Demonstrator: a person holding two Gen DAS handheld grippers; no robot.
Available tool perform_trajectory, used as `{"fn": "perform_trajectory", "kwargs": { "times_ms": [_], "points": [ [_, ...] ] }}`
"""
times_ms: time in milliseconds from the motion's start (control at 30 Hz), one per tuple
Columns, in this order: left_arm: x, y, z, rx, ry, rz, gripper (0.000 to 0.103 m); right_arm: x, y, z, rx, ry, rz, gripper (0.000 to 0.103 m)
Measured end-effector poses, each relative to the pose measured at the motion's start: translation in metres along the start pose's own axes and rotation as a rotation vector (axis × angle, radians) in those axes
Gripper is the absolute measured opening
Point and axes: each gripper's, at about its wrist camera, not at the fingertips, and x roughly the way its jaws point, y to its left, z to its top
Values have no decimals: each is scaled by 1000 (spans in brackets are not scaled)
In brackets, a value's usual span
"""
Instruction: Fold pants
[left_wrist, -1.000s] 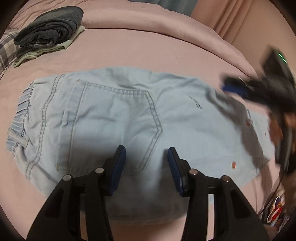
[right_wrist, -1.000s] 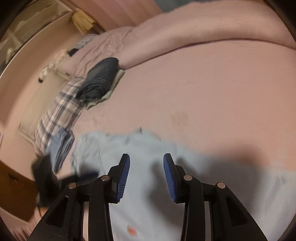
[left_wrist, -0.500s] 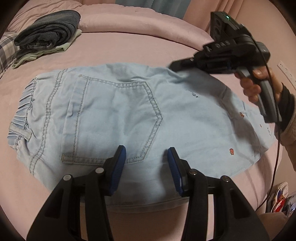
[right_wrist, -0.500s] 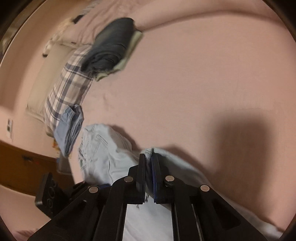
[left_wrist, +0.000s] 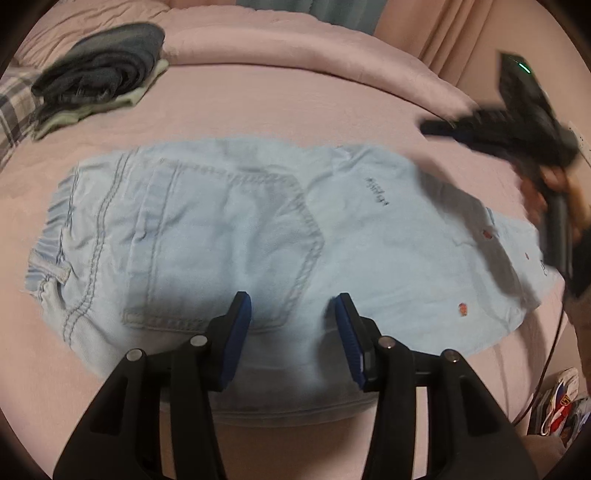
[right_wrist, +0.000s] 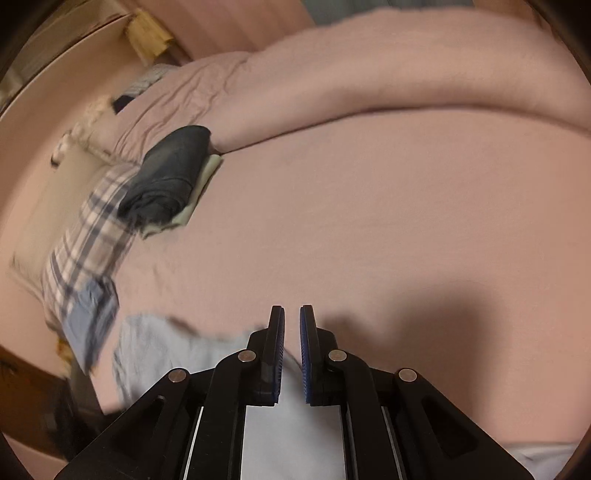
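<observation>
Left tongs (left_wrist: 291, 325): jaws spread wide, nothing between the blue pads, hovering above the near edge of the pants.
Right tongs (right_wrist: 291, 354): jaws drawn almost together with a thin gap between the pads; no cloth visible in that gap at the tips, though pale denim shows beneath and behind them. In the left wrist view they appear blurred, up and to the right of the left tongs, held in the person's hand (left_wrist: 550, 192).
Pants (left_wrist: 236, 251): light blue denim, lying flat across the bed straight ahead of the left tongs, back pocket (left_wrist: 229, 251) facing up, elastic waistband to the left, leg end with small red marks to the right. In the right wrist view the same cloth runs under the tongs and out to their left.
Bed (right_wrist: 369, 229): covered in a smooth pink sheet, lightly creased; a rolled pink duvet (right_wrist: 406, 74) lies along its far side, beyond both tongs.
Folded clothes (left_wrist: 103, 70): a dark grey stack on a pale green piece, far ahead and left of the left tongs, resting on the sheet against the duvet.
Plaid cloth (right_wrist: 81, 236): checked fabric at the left edge of the bed, with a folded blue piece (right_wrist: 92, 317) at its near end.
Room: pink curtains (left_wrist: 454, 33) behind the bed to the right; a wooden edge low on the left in the right wrist view.
</observation>
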Motion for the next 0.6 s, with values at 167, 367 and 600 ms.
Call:
{"fn": "perform_trajectory", "kwargs": {
  "times_ms": [167, 367, 600],
  "points": [
    [11, -48, 17, 125, -6, -57, 47, -35, 10, -66, -169, 47, -113, 7],
    [48, -101, 5, 306, 61, 21, 49, -32, 36, -142, -245, 74, -179, 7],
    [23, -73, -20, 224, 76, -66, 52, -72, 34, -208, -275, 49, -154, 8]
  ]
}}
